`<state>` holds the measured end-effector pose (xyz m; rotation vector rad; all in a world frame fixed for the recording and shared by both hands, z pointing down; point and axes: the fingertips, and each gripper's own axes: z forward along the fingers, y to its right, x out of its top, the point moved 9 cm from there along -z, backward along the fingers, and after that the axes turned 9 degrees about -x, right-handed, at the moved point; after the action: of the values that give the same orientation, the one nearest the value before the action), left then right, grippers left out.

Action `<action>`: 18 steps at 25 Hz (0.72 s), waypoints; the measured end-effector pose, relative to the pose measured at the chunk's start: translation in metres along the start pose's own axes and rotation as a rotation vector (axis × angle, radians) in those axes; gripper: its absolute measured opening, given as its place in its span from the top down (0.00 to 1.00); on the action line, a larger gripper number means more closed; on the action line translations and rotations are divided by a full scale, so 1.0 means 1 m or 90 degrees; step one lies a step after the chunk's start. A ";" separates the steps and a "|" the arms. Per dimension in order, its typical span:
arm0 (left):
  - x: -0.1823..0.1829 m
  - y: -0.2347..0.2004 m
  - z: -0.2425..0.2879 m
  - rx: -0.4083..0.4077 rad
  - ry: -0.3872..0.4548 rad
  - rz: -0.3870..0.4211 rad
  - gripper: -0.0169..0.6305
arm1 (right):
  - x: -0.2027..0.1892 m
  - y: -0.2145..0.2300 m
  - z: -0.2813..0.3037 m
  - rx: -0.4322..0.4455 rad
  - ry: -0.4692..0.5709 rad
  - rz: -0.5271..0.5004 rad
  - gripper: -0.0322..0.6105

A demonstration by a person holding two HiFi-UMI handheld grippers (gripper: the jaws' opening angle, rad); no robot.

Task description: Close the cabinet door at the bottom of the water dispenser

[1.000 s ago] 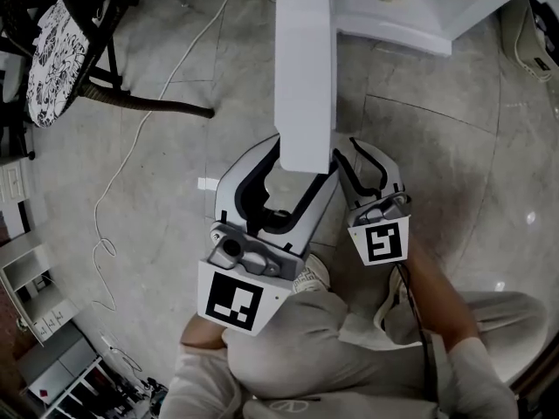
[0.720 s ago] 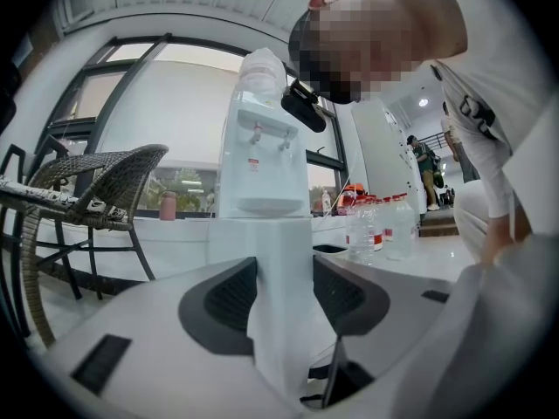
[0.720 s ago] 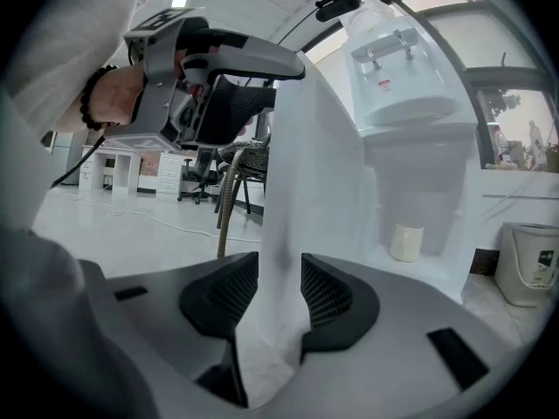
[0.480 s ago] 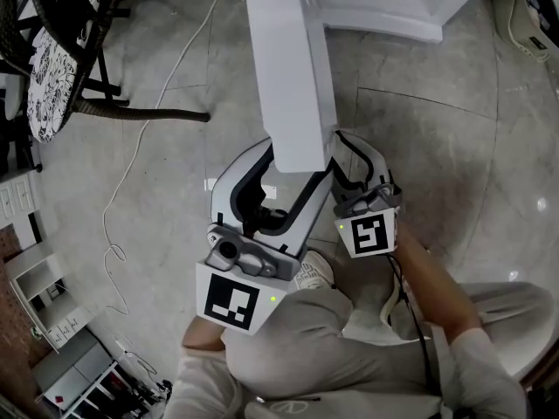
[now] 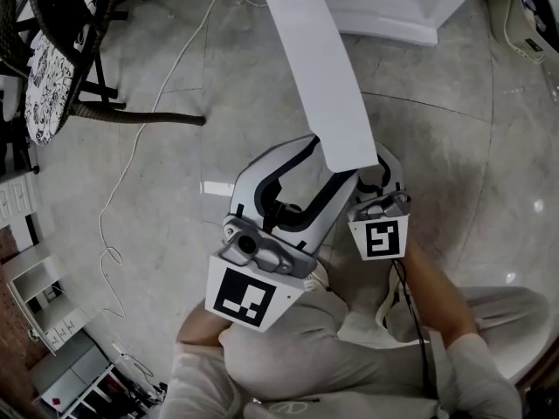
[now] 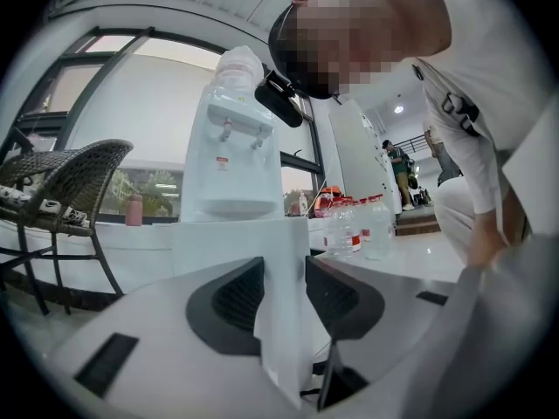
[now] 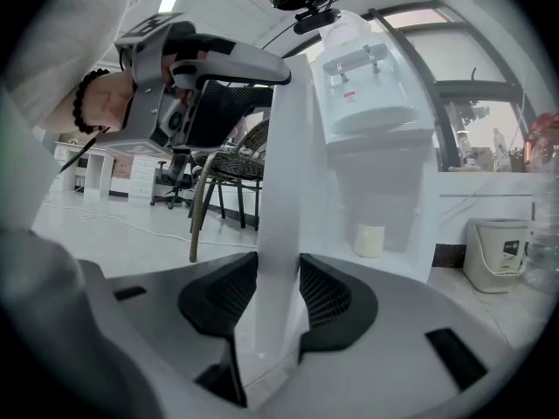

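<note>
**A:** Where is the cabinet door [image 5: 319,68] right now?

**B:** It stands swung well out from the water dispenser [image 6: 229,147], with its free edge near the person's legs and both tools on it. The left gripper [image 6: 284,299] has just been closing, and its pads sit on both faces of the panel. The right gripper [image 7: 278,291] has just been opening, yet the door edge fills its gap too, with the pads touching.

**A:** How should it be shut well?

**B:** I'd follow the hinge's arc rather than push straight in (a clamped edge fights a straight shove), and let go before panel meets frame.

**A:** What does each view add?

**B:** Only the head view shows how far open the door is, and the cable [image 5: 131,155] on the floor. Only the right gripper view shows a pale cup [image 7: 369,240], seemingly inside the open compartment. The left gripper view shows bottles [image 6: 349,225] beyond.
</note>
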<state>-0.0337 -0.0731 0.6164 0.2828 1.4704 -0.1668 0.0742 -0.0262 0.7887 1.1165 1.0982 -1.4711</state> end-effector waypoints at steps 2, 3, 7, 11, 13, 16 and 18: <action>0.000 0.001 0.006 -0.015 0.007 0.002 0.74 | -0.001 0.006 -0.002 -0.022 0.013 0.027 0.71; 0.000 0.002 0.009 -0.023 0.010 0.003 0.74 | -0.002 0.009 -0.004 -0.031 0.015 0.036 0.71; -0.002 0.003 0.018 -0.049 0.024 0.008 0.75 | -0.005 0.021 -0.007 -0.038 0.002 0.021 0.71; -0.007 0.001 0.019 -0.065 0.036 -0.014 0.78 | -0.005 0.031 -0.008 -0.022 0.022 0.025 0.71; -0.013 0.001 0.014 -0.064 0.032 -0.025 0.78 | -0.004 0.034 -0.008 -0.009 0.014 0.015 0.71; -0.026 0.002 0.007 -0.055 0.011 -0.037 0.78 | -0.004 0.033 -0.007 0.016 -0.013 -0.021 0.69; -0.033 0.002 0.004 -0.047 -0.001 -0.045 0.78 | -0.002 0.030 -0.004 0.029 -0.019 -0.026 0.64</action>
<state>-0.0330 -0.0744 0.6494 0.1711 1.4827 -0.1684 0.1049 -0.0264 0.7867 1.1061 1.0776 -1.5472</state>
